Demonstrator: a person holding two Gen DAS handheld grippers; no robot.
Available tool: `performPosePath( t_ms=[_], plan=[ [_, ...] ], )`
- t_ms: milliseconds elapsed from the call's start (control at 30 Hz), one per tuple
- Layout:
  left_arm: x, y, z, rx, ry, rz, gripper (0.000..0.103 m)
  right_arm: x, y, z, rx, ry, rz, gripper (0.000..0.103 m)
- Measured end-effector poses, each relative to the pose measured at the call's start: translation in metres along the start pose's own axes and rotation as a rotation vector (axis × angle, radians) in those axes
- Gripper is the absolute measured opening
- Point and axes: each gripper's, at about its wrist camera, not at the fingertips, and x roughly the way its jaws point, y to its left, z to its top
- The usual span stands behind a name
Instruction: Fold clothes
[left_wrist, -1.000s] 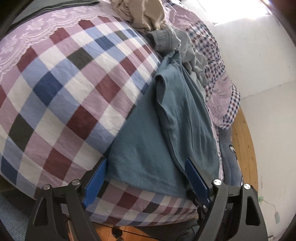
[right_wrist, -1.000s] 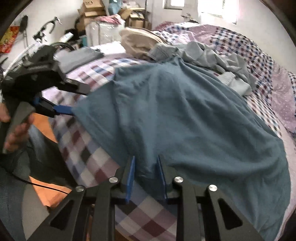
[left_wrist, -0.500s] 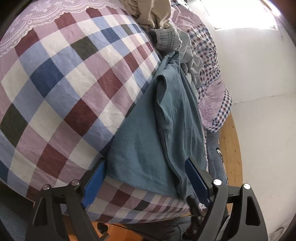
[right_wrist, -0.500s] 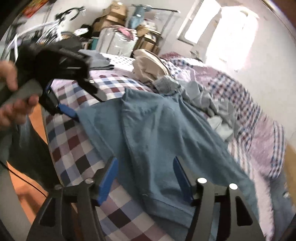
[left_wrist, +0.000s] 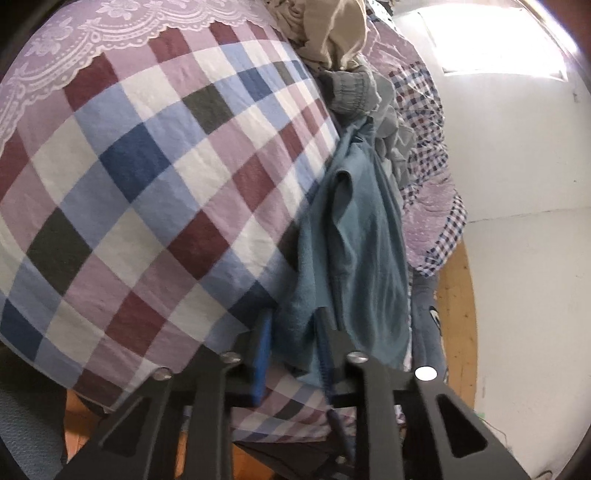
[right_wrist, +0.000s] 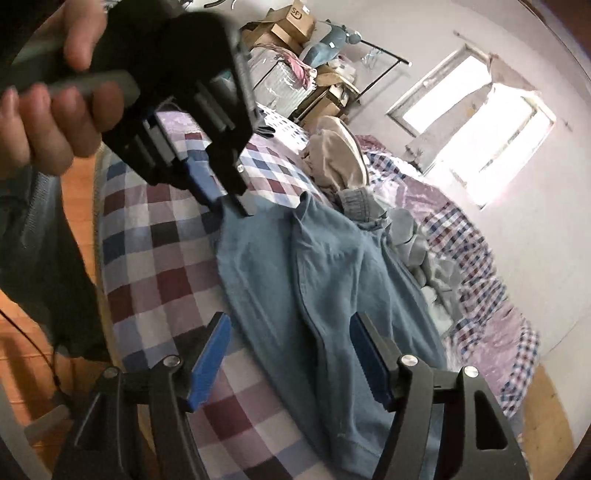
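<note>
counting: 1 blue shirt (left_wrist: 354, 236) | 2 hand-held grippers | 1 checked bedspread (left_wrist: 155, 177)

The checked bed (left_wrist: 155, 192) lies bare from 9 to 12 o'clock. A clothes pile (left_wrist: 332, 33) blocks 1 o'clock, and the blue shirt (left_wrist: 362, 236) covers the 3 o'clock side.

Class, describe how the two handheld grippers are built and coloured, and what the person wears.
Each gripper, left and right, has black angular frames with cut-out windows, silver bolt heads and two flat blue finger pads. A grey handle carries the left one. The person's sleeve is grey.
</note>
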Motion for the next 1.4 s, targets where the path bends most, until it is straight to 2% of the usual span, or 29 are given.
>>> performPosePath(
  t_ms=[333, 567, 700, 767, 933, 1033, 1100, 1167, 1200, 1267, 1400],
  plan=[
    [-0.010, -0.019, 0.005, 0.013, 0.007, -0.165, 0.010, 0.041, 0.004, 0.015, -0.006, 0.059, -0.073, 0.071],
    [-0.019, -0.017, 0.013, -0.011, -0.020, -0.229, 0.007, 0.053, 0.001, 0.025, 0.029, 0.058, -0.085, 0.070],
    [-0.017, -0.017, 0.015, -0.018, -0.013, -0.215, 0.007, 0.061, -0.004, 0.030, 0.078, 0.068, -0.070, 0.068],
    [-0.015, -0.017, 0.016, -0.021, -0.010, -0.208, 0.007, 0.063, -0.001, 0.032, 0.079, 0.071, -0.066, 0.062],
    [-0.012, -0.019, 0.016, -0.017, -0.006, -0.208, 0.007, 0.067, -0.004, 0.033, 0.118, 0.081, -0.031, 0.056],
    [-0.011, -0.019, 0.014, -0.010, 0.000, -0.204, 0.007, 0.075, -0.012, 0.034, 0.168, 0.096, 0.001, 0.049],
    [-0.010, -0.019, 0.014, -0.009, 0.001, -0.201, 0.007, 0.080, -0.018, 0.034, 0.222, 0.111, 0.042, 0.038],
    [-0.011, -0.020, 0.015, -0.007, 0.004, -0.206, 0.007, 0.084, -0.025, 0.033, 0.266, 0.131, 0.076, 0.015],
    [-0.011, -0.020, 0.015, -0.003, 0.004, -0.208, 0.007, 0.085, -0.027, 0.032, 0.269, 0.140, 0.070, 0.011],
    [-0.013, -0.023, 0.016, 0.010, -0.003, -0.205, 0.007, 0.084, -0.032, 0.030, 0.287, 0.142, 0.068, 0.007],
    [-0.020, -0.016, 0.023, -0.019, -0.037, -0.191, 0.008, 0.077, -0.040, 0.026, 0.304, 0.121, 0.012, 0.006]
  ],
)
